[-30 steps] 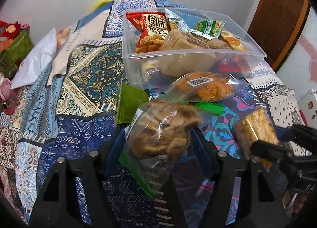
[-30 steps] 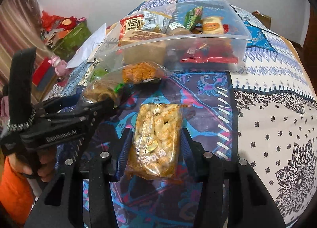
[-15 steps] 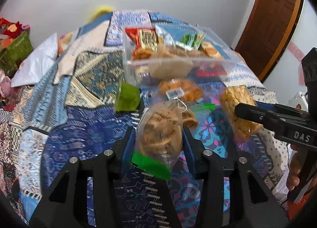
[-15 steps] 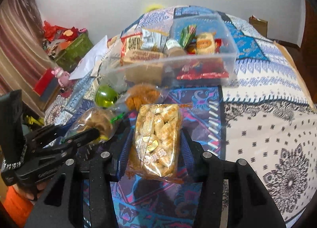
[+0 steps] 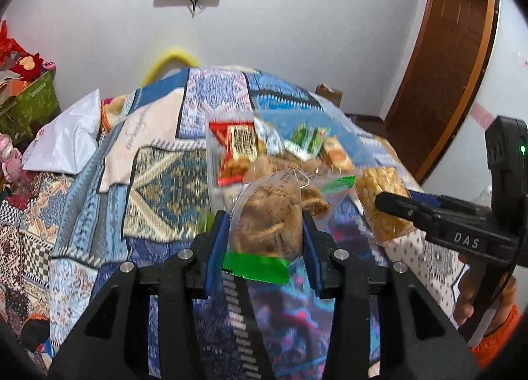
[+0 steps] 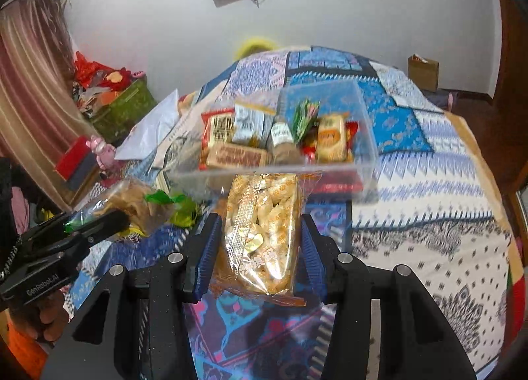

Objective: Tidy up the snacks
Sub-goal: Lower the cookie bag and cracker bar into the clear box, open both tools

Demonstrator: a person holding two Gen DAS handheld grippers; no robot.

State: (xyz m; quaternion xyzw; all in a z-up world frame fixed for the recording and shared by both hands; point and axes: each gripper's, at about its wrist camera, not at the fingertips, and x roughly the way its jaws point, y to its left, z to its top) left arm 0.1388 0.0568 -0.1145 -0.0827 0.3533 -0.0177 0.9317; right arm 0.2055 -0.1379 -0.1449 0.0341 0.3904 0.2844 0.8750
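Both bags are now off the bed, up from where they lay a second ago. Left tool (image 5: 265, 235) jaws closing, pads already pressing the cookie bag (image 5: 269, 215); it had been wider around the bag a second back. Right tool (image 6: 257, 244) grips the puffed-snack bag (image 6: 260, 231), hold unchanged.

So pickup looks done; next is likely carry to the bin (image 6: 363, 136) ahead on the bed (image 6: 429, 198).

Bin mostly full on its left and middle with packets; the right end shows bare floor, so there is room there. Near rim stands between bags and the opening; bags must clear it. Tools are side by side, close. A green ball (image 6: 186, 211) stays on the bed by the bin.
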